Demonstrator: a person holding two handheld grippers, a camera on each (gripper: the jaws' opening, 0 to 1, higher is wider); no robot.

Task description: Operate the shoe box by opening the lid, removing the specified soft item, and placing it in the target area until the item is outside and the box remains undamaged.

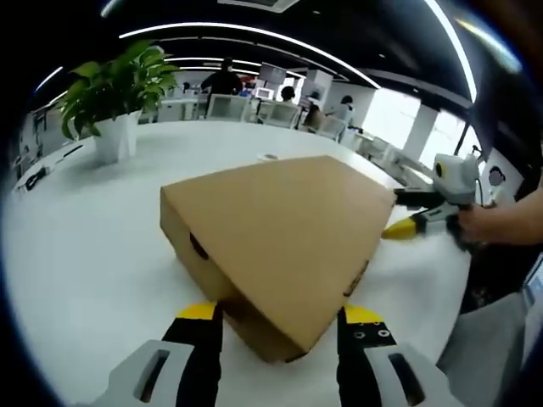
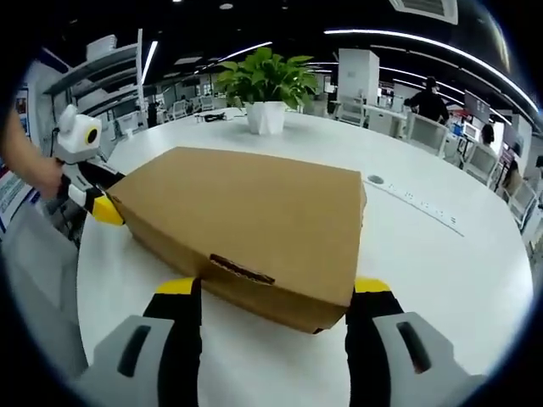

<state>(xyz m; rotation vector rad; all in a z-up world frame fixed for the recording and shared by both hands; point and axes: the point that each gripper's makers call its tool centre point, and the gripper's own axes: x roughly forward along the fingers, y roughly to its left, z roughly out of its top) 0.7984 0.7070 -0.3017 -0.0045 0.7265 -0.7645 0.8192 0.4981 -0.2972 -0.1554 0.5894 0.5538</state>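
Though lidded, one shoe box, two grippers

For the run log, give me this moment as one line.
closed brown cardboard shoe box on white table | left gripper open | right gripper open | both at box ends

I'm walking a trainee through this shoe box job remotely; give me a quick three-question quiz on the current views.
1. True or false: the cardboard shoe box has its lid closed.
2. What stands on the white table beyond the box? A) a potted plant B) a lamp C) a bottle
3. Are the left gripper and the right gripper open or shut?

Key: 1 true; 2 A, the potted plant; 3 both open, jaws either side of a box end.
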